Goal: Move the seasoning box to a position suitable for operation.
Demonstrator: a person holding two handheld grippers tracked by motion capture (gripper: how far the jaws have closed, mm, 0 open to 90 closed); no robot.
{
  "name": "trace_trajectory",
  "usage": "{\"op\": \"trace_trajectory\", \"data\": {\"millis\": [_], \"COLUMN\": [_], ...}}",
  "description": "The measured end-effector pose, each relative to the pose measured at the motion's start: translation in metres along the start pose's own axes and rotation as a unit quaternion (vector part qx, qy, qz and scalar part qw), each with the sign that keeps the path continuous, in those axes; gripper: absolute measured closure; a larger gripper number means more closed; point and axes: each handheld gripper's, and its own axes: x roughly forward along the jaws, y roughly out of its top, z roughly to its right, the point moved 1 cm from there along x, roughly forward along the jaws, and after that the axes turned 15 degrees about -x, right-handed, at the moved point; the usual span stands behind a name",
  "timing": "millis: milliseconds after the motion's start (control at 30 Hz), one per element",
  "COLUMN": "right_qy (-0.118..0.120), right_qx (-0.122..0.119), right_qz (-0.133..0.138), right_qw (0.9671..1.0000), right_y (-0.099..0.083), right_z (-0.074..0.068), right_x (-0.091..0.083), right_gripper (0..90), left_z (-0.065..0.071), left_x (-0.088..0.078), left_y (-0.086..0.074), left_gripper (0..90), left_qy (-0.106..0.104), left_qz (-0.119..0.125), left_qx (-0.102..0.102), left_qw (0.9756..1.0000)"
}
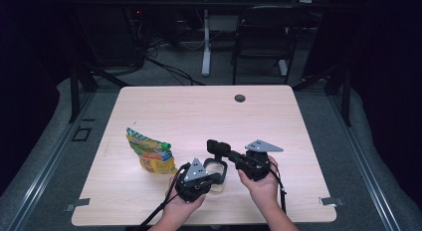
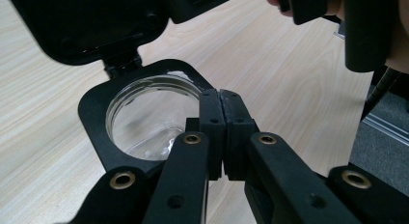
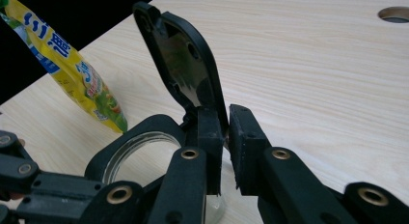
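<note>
A clear container with a black square rim (image 1: 217, 167) (image 2: 94, 113) (image 3: 144, 127) stands near the table's front edge. Its hinged black lid (image 1: 218, 147) (image 2: 96, 26) (image 3: 183, 60) is swung up and stands nearly upright. My left gripper (image 1: 211, 178) (image 2: 220, 96) comes in from the front left, its jaws pressed together at a corner of the rim. My right gripper (image 1: 230, 157) (image 3: 226, 119) reaches in from the right, with the lid's lower edge by the hinge pinched between its pads. A yellow and green snack bag (image 1: 149, 154) (image 3: 72, 64) lies left of the container.
A round cable hole (image 1: 240, 98) (image 3: 395, 14) sits at the far middle of the wooden table (image 1: 199, 111). Beyond the table stand a dark chair (image 1: 263, 37) and a white desk leg (image 1: 206, 42). Metal clips (image 1: 331, 201) mark the front corners.
</note>
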Motion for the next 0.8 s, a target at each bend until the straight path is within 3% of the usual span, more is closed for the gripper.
{"op": "trace_trajectory", "data": {"millis": [500,800], "right_qy": [0.011,0.002], "right_qx": [-0.007,-0.019], "right_qz": [0.001,0.015], "right_qw": [0.9999,0.9997], "right_y": [0.006,0.005], "right_z": [-0.003,-0.004], "right_x": [0.012,-0.010], "right_gripper": [81.6,76.6], "left_z": [-0.001,-0.020], "left_x": [-0.002,-0.035], "left_y": [0.000,0.000], "left_gripper": [86.7,84.5], "left_qy": [0.000,0.014], "left_qz": [0.000,0.022], "left_qx": [-0.005,-0.022], "left_qw": [1.0000,0.9994]}}
